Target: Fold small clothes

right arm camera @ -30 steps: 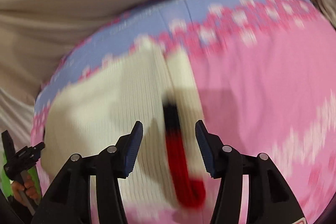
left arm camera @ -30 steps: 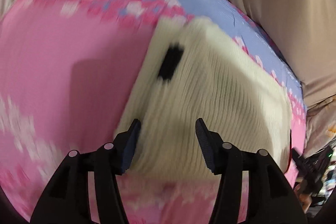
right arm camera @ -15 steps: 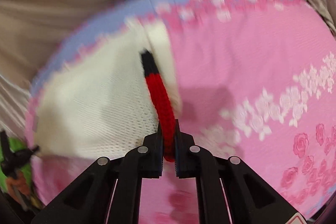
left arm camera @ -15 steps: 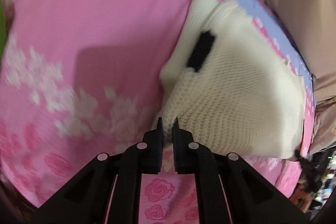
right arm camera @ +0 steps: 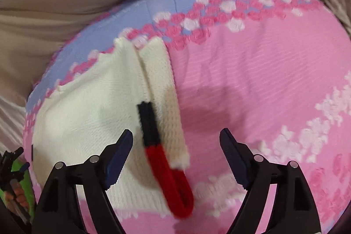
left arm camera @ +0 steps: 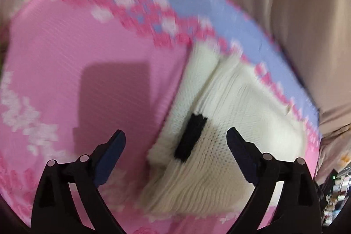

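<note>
White knitted sweater point(right arm camera: 87, 115) with its red and black trim point(right arm camera: 162, 155) lies folded near the pink flowery blanket's point(right arm camera: 263, 71) blue edge; both left tool point(left arm camera: 175, 157) and right tool point(right arm camera: 175, 155) gape wide, holding nothing, so grab one edge evenly next.

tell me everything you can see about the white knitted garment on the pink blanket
The white knitted garment is cream, ribbed knit, soft and thick-looking. It lies folded flat on the pink floral blanket, near the blanket's lilac border, with a narrower folded strip along one side. A knitted band, black at one end and red at the other, ends in a loop past the garment's edge. Both grippers, left and right, are open above it, fingers not touching. Both views are somewhat blurred.
</note>
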Action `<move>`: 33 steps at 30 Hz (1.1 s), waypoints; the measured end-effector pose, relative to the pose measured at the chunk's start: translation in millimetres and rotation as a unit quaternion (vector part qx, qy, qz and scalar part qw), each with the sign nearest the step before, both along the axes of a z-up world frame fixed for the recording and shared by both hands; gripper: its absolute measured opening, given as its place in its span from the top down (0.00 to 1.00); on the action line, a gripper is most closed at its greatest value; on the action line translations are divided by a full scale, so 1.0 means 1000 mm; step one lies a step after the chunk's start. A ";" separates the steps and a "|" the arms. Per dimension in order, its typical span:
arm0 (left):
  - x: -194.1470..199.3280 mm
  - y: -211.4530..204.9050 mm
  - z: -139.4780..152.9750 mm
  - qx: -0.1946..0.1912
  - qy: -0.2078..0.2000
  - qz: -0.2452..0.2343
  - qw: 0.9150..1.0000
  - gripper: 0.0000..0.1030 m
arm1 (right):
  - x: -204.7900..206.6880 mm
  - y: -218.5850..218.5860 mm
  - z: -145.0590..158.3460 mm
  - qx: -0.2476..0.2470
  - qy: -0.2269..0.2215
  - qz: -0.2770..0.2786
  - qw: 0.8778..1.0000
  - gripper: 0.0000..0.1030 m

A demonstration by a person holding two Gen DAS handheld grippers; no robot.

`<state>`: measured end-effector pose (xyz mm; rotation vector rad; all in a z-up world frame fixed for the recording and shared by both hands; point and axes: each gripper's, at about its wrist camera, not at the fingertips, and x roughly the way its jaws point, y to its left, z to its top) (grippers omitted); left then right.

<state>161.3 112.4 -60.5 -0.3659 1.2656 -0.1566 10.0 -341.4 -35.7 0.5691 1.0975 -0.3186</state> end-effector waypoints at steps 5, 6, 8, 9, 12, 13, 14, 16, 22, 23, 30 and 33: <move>0.000 -0.029 -0.015 0.064 0.011 -0.056 0.996 0.58 | 0.012 0.013 -0.021 0.038 -0.004 -0.007 0.999 0.49; -0.001 -0.028 -0.010 0.058 0.014 -0.055 0.997 0.66 | 0.015 0.018 -0.018 0.030 0.002 -0.006 1.000 0.61; -0.007 -0.014 0.005 0.010 0.023 -0.043 0.999 0.79 | 0.012 0.018 -0.008 0.059 -0.009 -0.007 0.998 0.80; -0.013 -0.007 0.013 -0.010 0.024 -0.040 0.999 0.80 | 0.007 0.016 0.001 0.062 -0.017 -0.010 0.998 0.81; -0.046 0.007 0.040 -0.035 0.031 -0.053 0.997 0.81 | -0.024 0.008 0.037 0.065 -0.041 0.005 0.997 0.83; -0.058 0.009 0.042 -0.039 0.041 -0.058 0.997 0.81 | -0.039 0.008 0.048 0.063 -0.040 0.015 0.997 0.83; -0.080 0.012 0.041 -0.043 0.063 -0.068 0.995 0.81 | -0.055 0.009 0.056 0.051 -0.032 0.023 0.998 0.83; -0.121 0.019 0.026 -0.050 0.109 -0.073 0.990 0.80 | -0.091 0.011 0.061 0.027 -0.001 0.034 0.999 0.83; -0.159 0.027 0.002 -0.032 0.126 -0.036 0.991 0.68 | -0.170 0.012 -0.011 0.046 0.104 0.025 0.993 0.69; -0.150 0.025 0.021 -0.030 0.098 -0.036 0.994 0.69 | -0.171 0.011 -0.006 0.035 0.093 0.015 0.995 0.65; -0.087 -0.028 0.078 0.032 -0.056 -0.097 0.993 0.32 | -0.103 0.016 0.055 -0.064 -0.018 0.042 0.997 0.33; -0.066 -0.052 0.035 0.025 -0.003 -0.123 0.992 0.37 | -0.063 0.028 0.022 -0.080 0.012 0.062 0.995 0.34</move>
